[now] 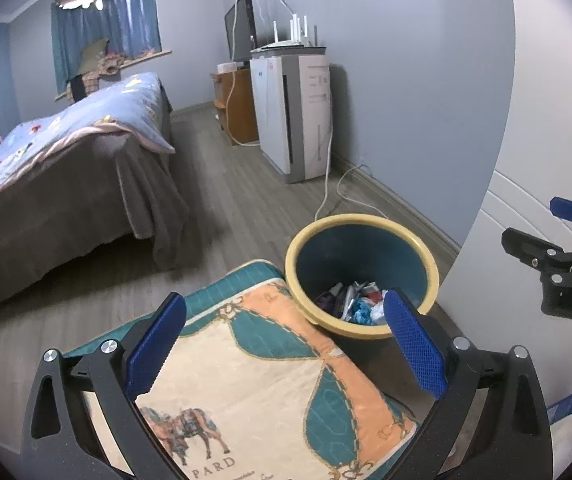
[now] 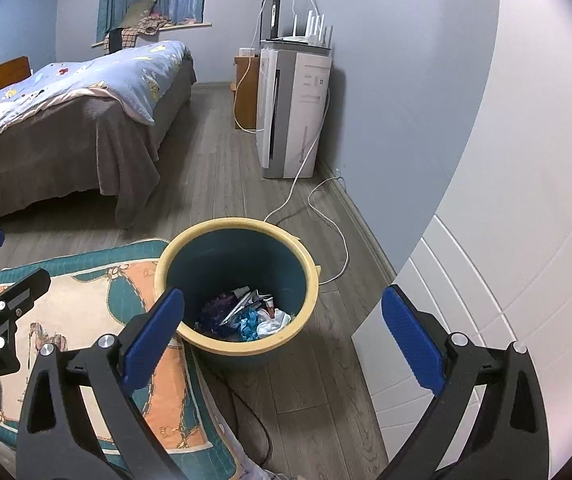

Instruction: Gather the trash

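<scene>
On the bedroom floor the trash bin stands upright, mouth upward; both hand-held grippers, left and right, are held released

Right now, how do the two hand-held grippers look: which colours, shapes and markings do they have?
Both look alike. The left hand-held gripper and the right hand-held gripper each have two flat blue fingers with a fine grid texture, carried on black angular arms with triangular cut-outs and round silver screws. White lettering marks the black body; only part of it is readable. No cable or sleeve shows on them.
</scene>
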A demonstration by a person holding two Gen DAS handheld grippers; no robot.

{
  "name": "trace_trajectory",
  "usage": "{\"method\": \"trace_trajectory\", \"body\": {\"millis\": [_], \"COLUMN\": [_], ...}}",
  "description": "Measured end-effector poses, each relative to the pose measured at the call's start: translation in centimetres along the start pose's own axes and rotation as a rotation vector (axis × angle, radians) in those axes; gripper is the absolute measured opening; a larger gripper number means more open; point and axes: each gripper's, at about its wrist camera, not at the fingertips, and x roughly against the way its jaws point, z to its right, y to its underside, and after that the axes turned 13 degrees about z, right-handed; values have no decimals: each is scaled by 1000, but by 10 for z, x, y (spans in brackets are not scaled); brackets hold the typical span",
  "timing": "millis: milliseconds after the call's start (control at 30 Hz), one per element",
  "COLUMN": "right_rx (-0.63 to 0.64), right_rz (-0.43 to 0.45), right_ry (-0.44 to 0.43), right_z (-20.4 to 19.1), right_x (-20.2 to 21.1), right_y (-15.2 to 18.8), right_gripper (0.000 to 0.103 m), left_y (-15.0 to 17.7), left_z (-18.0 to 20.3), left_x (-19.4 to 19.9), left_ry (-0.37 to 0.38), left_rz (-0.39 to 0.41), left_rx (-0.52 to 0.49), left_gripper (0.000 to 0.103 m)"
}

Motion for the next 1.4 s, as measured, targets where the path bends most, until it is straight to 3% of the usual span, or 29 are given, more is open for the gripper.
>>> {"method": "trace_trajectory", "body": {"millis": [1400], "right_rx": [-3], "right_rz": [-3], "right_ry": [9], "right_z": [3], "right_x": [0], "right_y": [1], "right_gripper": [97], "left_y": [1], "left_z": [1], "left_x": [0], "left_ry": [8], "left_rz": [-11], "left_rx": [8], "left_gripper": [98]}}
